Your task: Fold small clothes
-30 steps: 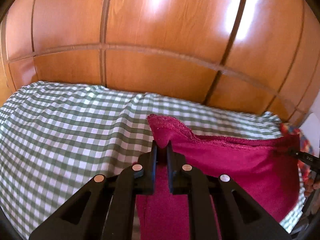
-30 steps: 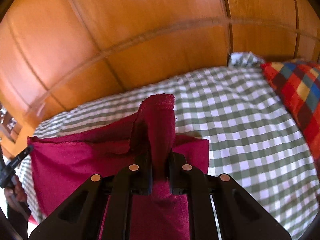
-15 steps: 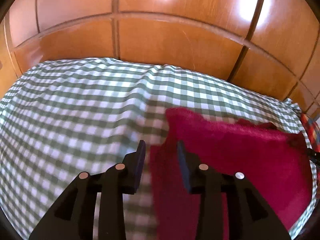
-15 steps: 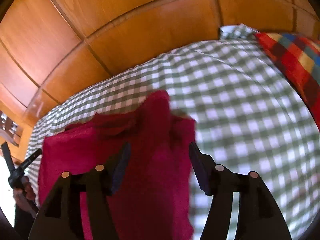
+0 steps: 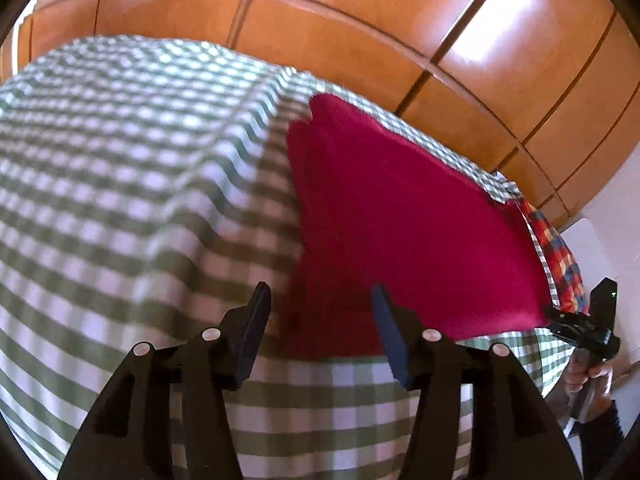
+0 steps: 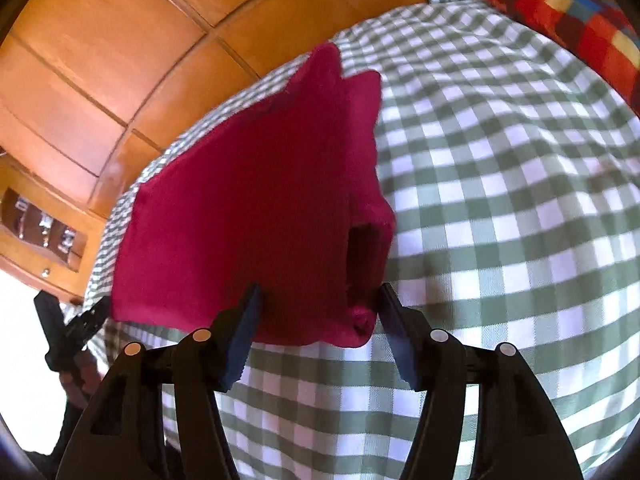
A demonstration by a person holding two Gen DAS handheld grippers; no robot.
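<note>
Checked cloth (image 5: pixel 120 184), both hand-held grippers spread, empty

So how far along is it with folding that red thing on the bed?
One fold looks done: the red cloth lies doubled on the checked bedspread, its far corners not quite matched. Nothing is in hand: the left gripper and right gripper are both open, with the cloth's near edge between their fingers. Probably left: another fold, or tidying the bunched right edge.
</note>
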